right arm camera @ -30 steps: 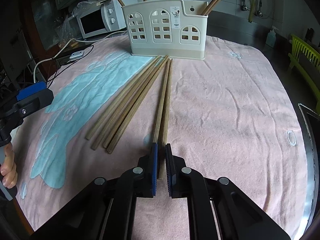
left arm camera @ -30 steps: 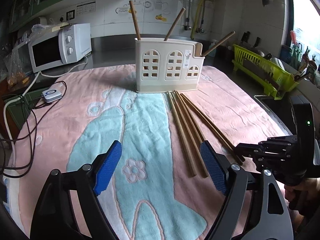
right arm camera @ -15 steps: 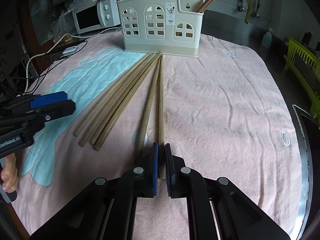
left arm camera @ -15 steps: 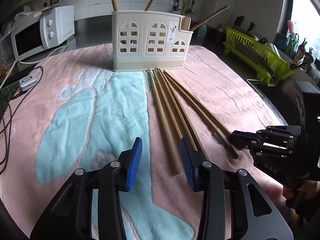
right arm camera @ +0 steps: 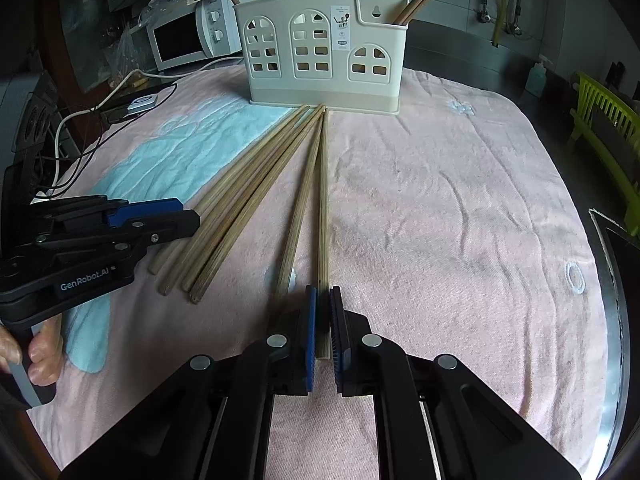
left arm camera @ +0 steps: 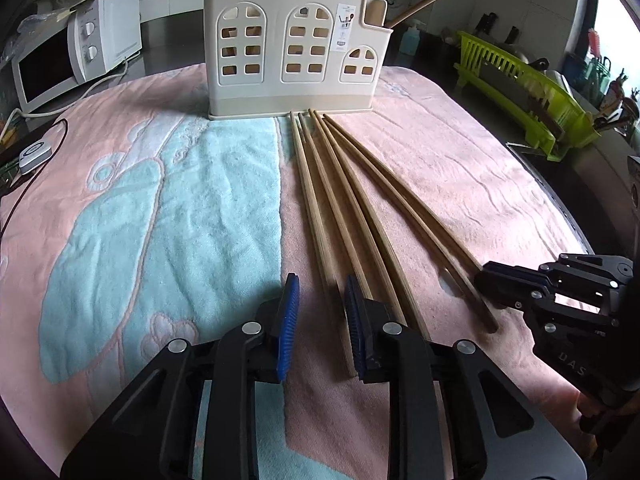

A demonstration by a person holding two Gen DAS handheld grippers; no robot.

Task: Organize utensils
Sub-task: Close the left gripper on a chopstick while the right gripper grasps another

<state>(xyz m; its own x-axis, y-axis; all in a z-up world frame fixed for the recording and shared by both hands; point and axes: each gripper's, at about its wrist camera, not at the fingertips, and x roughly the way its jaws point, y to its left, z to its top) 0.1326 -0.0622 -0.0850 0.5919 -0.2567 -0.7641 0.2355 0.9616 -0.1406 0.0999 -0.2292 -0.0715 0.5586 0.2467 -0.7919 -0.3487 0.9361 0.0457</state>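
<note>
While a few chopsticks already stand in the cream utensil holder point(left arm camera: 294, 46), six more lie fanned on the pink towel point(right arm camera: 460, 216) just before it, so most of the sorting remains. The right gripper point(right arm camera: 323, 322) is clamped shut on the rightmost chopstick point(right arm camera: 323, 200). The left gripper point(left arm camera: 320, 316), jaws just narrowing, straddles the leftmost chopstick point(left arm camera: 310, 200) without pinching it.
</note>
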